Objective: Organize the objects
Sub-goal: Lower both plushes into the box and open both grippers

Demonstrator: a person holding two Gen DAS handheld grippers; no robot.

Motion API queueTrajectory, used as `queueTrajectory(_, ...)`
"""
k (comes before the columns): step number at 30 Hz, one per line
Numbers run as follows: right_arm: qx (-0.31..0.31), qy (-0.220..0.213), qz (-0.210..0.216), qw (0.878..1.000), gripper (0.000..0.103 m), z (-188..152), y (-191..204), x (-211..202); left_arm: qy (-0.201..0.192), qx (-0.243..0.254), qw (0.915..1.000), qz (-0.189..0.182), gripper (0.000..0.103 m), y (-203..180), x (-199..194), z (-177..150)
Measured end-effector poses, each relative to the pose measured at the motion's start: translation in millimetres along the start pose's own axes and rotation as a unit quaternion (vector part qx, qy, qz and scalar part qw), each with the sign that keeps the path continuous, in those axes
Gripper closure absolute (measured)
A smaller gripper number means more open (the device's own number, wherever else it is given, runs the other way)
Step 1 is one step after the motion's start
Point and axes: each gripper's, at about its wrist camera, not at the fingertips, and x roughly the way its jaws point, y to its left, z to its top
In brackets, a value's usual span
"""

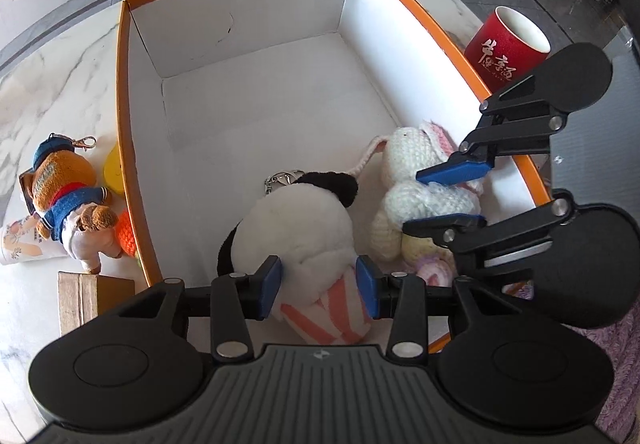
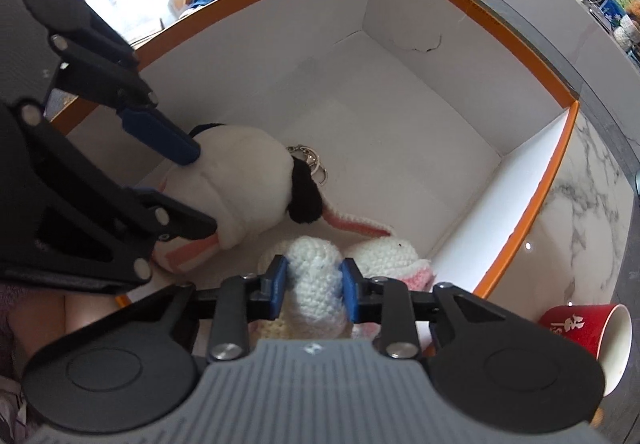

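The orange-rimmed white box (image 1: 124, 92) is holding two toys at its near end, its far floor lying bare; the left gripper (image 1: 320, 284) is pinching the fluffy black-and-white plush (image 1: 296, 228); the right gripper (image 2: 314, 284) is squeezing the crocheted rabbit (image 2: 316, 268); a red cup (image 1: 508, 48) is standing outside the wall.

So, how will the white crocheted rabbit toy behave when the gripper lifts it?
The white crocheted rabbit toy probably squashes: the right gripper dents its yarn body. Its long ear lies limp, so it will likely dangle. It looks light, and the rough yarn should hardly slip.
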Motion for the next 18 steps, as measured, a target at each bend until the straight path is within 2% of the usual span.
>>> queueTrajectory(6, -0.037, 0.010, 0.028, 0.999, 0.074, -1, -3, -8, 0.013, 0.024, 0.9994, 0.021, 0.037, -14, 8, 2)
queueTrajectory(10, -0.026, 0.012, 0.027, 0.999, 0.074, -1, -6, 3, 0.019, 0.057, 0.9958, 0.069, 0.036, -24, 16, 4)
queueTrajectory(18, -0.023, -0.004, 0.027, 0.999, 0.074, -4, -10, -4, 0.035, 0.087, 0.9910, 0.095, 0.038, -29, 27, 8)
